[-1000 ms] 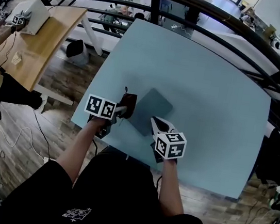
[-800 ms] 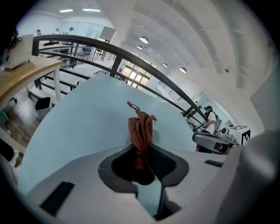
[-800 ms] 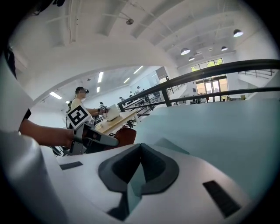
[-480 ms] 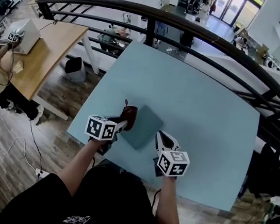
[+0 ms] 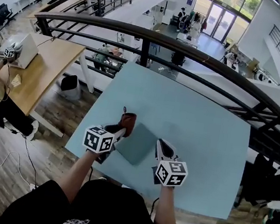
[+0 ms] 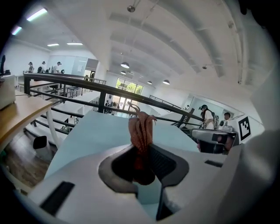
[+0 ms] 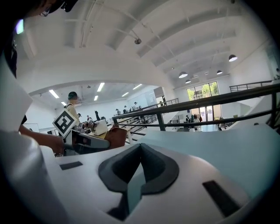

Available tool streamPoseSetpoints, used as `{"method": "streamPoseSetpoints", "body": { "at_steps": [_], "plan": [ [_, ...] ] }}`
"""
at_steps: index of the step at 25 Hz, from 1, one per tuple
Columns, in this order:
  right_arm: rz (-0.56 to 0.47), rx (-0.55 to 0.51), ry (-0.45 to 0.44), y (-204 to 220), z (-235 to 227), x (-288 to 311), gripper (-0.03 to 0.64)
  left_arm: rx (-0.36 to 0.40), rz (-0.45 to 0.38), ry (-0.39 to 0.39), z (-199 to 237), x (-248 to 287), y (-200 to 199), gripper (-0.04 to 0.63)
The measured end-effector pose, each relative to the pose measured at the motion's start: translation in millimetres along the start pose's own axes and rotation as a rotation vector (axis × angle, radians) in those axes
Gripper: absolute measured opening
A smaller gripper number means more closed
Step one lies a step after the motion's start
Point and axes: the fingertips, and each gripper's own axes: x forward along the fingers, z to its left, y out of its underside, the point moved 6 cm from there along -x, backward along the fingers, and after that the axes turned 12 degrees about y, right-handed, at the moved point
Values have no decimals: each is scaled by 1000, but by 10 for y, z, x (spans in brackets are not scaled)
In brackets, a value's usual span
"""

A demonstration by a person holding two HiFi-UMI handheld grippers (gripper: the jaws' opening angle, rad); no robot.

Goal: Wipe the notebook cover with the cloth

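Observation:
A grey-blue notebook (image 5: pixel 136 144) lies flat near the front of the light blue table (image 5: pixel 196 117). My left gripper (image 5: pixel 120 128) is shut on a bunched brown cloth (image 5: pixel 127 121) at the notebook's upper left edge. In the left gripper view the cloth (image 6: pixel 141 129) sticks up from between the jaws of the left gripper (image 6: pixel 146 152). My right gripper (image 5: pixel 162 146) sits at the notebook's right edge, shut with nothing between its pads. The right gripper view shows the right gripper (image 7: pixel 140 149) closed at the tips, with the cloth (image 7: pixel 116 136) off to the left.
A black railing (image 5: pixel 191 46) curves along the table's far side, with a lower floor beyond it. A wooden desk (image 5: pixel 42 68) stands to the left, across a gap of wood floor. The table's front edge (image 5: pixel 120 176) is close to the person's body.
The head view has tilted upward, so everything sits lower in the frame. Both grippers and the cloth keep about the same places beside the notebook.

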Motion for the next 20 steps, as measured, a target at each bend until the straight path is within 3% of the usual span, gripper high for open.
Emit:
{"method": "streamPoseSetpoints", "body": {
  "at_steps": [10,20],
  "plan": [
    [-154,-21,117,-569,164,-204,5,147,-111,9,63,-307,-504,87],
    [-297,-45,207,-1114,330,-487,5,270,-273,15,31,-724,-1071,87]
  ]
}}
